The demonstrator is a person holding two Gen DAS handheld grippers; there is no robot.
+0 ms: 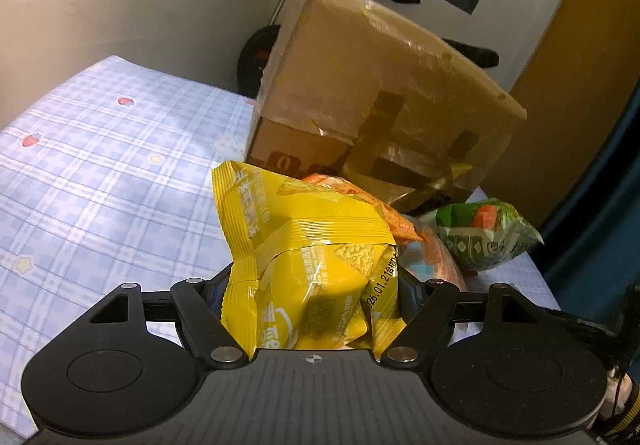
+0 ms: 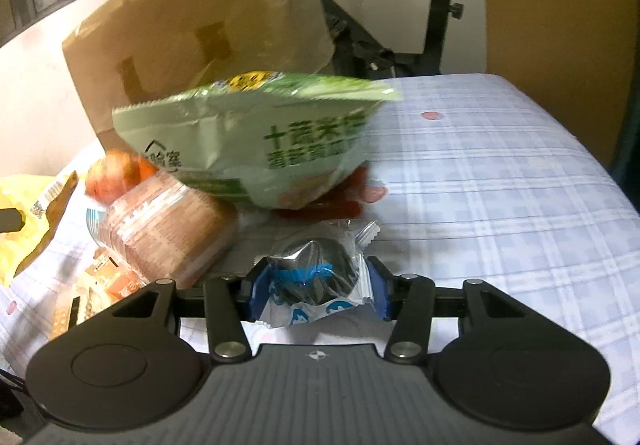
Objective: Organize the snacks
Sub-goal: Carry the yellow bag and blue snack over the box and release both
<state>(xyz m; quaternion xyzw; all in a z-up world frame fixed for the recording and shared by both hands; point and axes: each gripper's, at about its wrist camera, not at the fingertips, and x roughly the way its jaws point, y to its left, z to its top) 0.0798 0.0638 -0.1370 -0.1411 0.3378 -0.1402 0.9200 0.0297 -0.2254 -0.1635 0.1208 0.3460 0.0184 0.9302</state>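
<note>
My left gripper (image 1: 314, 285) is shut on a puffy yellow snack bag (image 1: 308, 245), which is lifted off the bed. Behind it lie an orange packet (image 1: 384, 213) and a green bag (image 1: 486, 237). In the right wrist view my right gripper (image 2: 314, 287) has its blue pads pressed on a small clear-wrapped dark round snack (image 2: 316, 277). Just beyond it a green bag (image 2: 256, 141) leans on a pinkish-orange roll pack (image 2: 168, 233). The yellow bag (image 2: 24, 221) shows at the left edge.
A taped cardboard box (image 1: 384, 85) lies on its side at the back of the bed, also seen as the box (image 2: 200, 17). The blue checked bedsheet (image 1: 100, 165) spreads left; the sheet (image 2: 500, 185) spreads right. An exercise bike (image 2: 440, 5) stands behind.
</note>
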